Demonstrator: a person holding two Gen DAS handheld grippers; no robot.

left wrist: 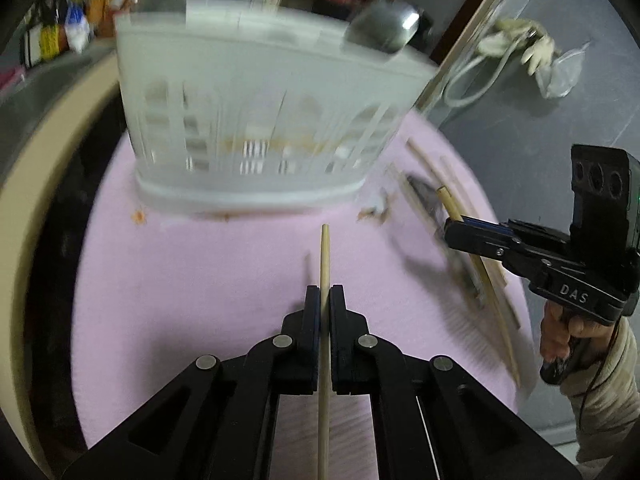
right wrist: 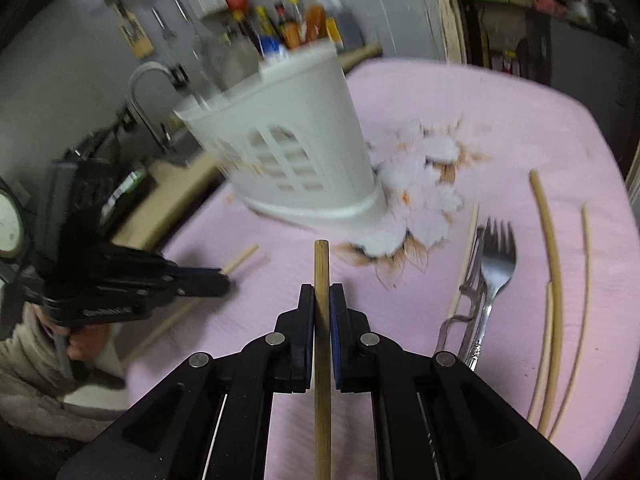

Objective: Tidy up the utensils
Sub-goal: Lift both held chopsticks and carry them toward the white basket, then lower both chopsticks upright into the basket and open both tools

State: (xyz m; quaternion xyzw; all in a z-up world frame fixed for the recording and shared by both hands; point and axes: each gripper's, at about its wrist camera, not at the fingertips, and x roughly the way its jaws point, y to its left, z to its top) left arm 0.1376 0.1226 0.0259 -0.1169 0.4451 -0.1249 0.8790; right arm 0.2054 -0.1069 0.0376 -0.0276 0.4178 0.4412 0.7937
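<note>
While both claws are raised over the pink cloth (right wrist: 500, 120), each is clamped on a single wooden chopstick. Left gripper (left wrist: 324, 300): jaws pressed together on a pale chopstick (left wrist: 324, 264), its long axis running straight ahead between the fingers, tip toward the white slotted holder (left wrist: 256, 120). Right gripper (right wrist: 322, 300): jaws likewise closed on a darker chopstick (right wrist: 321, 268), aligned forward, tip toward the same holder. A fork (right wrist: 494, 268) and loose chopsticks (right wrist: 550, 240) lie flat on the cloth, right of the holder.
</note>
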